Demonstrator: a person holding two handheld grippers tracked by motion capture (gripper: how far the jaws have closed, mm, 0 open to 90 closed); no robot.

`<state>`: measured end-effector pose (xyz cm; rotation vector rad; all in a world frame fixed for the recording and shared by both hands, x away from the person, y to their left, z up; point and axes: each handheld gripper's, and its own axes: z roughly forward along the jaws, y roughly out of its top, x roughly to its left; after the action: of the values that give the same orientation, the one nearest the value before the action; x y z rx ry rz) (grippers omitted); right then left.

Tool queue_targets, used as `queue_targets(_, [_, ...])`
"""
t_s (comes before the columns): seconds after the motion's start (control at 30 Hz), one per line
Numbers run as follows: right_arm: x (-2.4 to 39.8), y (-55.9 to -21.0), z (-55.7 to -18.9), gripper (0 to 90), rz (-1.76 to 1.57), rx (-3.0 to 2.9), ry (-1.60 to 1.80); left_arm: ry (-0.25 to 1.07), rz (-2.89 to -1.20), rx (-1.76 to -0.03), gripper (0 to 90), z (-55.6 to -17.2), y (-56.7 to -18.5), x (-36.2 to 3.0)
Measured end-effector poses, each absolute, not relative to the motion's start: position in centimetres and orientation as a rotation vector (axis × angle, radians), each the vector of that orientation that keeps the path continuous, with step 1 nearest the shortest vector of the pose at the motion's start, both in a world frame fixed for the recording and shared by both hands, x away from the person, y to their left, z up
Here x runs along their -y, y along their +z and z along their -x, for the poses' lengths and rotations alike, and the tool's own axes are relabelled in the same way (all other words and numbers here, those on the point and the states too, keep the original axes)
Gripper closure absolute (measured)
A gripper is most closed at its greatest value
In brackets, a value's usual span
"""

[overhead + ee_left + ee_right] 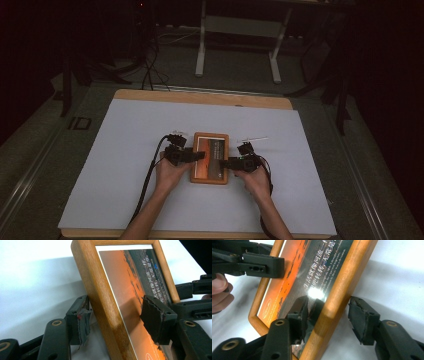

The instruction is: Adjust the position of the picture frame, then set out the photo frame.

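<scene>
A wooden picture frame (210, 158) with an orange sunset print lies on the white table top (125, 150), between my two grippers. My left gripper (199, 155) straddles the frame's left rail (100, 302). One pad (83, 322) sits against the rail's outer side and the other pad (155, 320) rests on the glass, so it is shut on the frame. My right gripper (223, 163) straddles the frame's right rail (339, 300) and is open. Its inner pad (299, 315) lies close over the glass, while a small gap separates the outer pad (362, 320) from the wood.
The white sheet covers a wooden table (200, 96) with bare room all round the frame. A hand (219, 292) holds the other gripper beyond the frame. Behind the table stand a white desk frame (240, 30) and floor cables (150, 70) in the dark.
</scene>
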<state>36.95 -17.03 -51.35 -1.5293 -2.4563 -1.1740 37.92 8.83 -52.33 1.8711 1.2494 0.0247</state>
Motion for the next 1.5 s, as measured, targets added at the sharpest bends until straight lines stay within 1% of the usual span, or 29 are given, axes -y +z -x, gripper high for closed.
queue_targets(0.27, [17.1, -51.2, -36.7, 53.4, 1.512, 2.477, -1.161, 0.026, -1.891, -1.244, 40.5, -37.9, -52.2, -8.8])
queue_targets(0.4, [17.1, -51.1, -36.7, 52.0, 1.5, 2.497, -1.159, 0.073, -1.92, -1.238, 36.4, -37.1, -52.1, -8.9])
queue_targets(0.53, [17.4, -50.8, -36.6, 51.0, 1.517, 2.518, -1.171, 0.088, -1.914, -1.236, 36.4, -36.2, -52.0, -10.0])
queue_targets(0.7, [18.1, -50.3, -36.8, 50.9, 1.558, 2.524, -1.196, 0.143, -1.899, -1.271, 38.1, -35.7, -51.5, -11.3])
queue_targets(0.8, [18.4, -49.9, -36.8, 51.3, 1.565, 2.531, -1.215, 0.173, -1.914, -1.259, 38.4, -35.0, -51.2, -11.9])
queue_targets(1.0, [18.6, -49.6, -36.8, 52.4, 1.559, 2.585, -1.223, 0.186, -1.874, -1.245, 38.4, -33.8, -50.8, -13.4])
queue_targets(1.1, [18.6, -49.5, -36.9, 53.9, 1.558, 2.612, -1.231, 0.186, -1.842, -1.227, 39.2, -33.1, -50.6, -14.0])
queue_targets(1.23, [18.6, -49.2, -36.9, 58.3, 1.557, 2.642, -1.258, 0.192, -1.83, -1.211, 40.9, -32.6, -50.6, -14.5])
queue_targets(1.33, [18.5, -49.0, -36.8, 60.6, 1.546, 2.67, -1.275, 0.163, -1.845, -1.211, 41.8, -32.6, -50.6, -14.5])
queue_targets(1.5, [18.1, -48.7, -36.9, 62.7, 1.504, 2.698, -1.311, 0.152, -1.864, -1.196, 42.4, -32.5, -50.7, -14.5])
